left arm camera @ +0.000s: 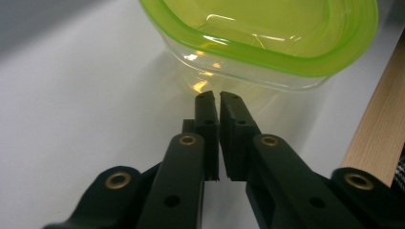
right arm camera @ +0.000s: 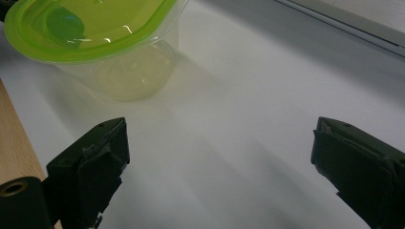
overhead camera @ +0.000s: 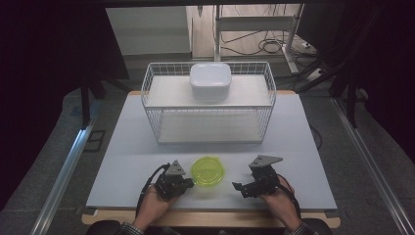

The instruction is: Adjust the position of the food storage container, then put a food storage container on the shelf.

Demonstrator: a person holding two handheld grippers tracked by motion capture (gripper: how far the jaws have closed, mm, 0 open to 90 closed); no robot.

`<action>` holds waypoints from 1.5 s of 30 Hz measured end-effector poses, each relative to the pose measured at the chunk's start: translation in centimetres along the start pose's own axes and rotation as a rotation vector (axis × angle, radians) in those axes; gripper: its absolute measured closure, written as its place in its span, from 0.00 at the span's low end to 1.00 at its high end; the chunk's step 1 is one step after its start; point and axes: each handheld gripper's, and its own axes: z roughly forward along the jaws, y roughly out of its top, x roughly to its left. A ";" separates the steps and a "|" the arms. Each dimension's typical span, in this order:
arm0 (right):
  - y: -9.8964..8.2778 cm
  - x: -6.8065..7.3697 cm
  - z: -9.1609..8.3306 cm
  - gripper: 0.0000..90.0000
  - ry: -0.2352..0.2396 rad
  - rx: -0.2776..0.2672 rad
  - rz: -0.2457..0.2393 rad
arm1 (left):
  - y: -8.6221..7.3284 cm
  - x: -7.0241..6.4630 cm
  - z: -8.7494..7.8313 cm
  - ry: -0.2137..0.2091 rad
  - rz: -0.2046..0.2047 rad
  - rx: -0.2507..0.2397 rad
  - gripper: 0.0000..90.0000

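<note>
- The left gripper is seen nearest, its jaws almost closed with only a thin gap and nothing held; the tips are just beside the container.
- The clear container with a green lid is placed on the table between both grippers; no contents can be made out.
- The right gripper is kept wide open and empty.
- A white box is placed on the wire rack.

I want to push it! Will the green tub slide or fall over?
The tub would probably slide: its clear body looks empty, so likely light, and the table looks smooth. It sits low and wide under its green lid, so tipping seems unlikely. Thin plastic may flex if squeezed.
</note>
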 end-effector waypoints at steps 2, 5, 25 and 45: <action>0.0 -0.1 0.0 0.07 0.001 -0.001 0.002 | -0.1 0.1 -0.2 0.013 0.001 -0.001 0.90; 0.0 -0.2 -0.1 0.06 0.000 -0.002 0.004 | -0.2 0.3 -0.7 0.045 -0.005 -0.016 0.80; 0.1 0.1 -0.4 0.06 0.026 -0.038 -0.027 | -2.7 0.0 -4.2 0.203 -0.019 -0.076 0.07; 0.3 0.4 -0.3 0.03 0.025 -0.030 -0.070 | -4.2 0.3 -5.1 0.209 -0.011 -0.126 0.01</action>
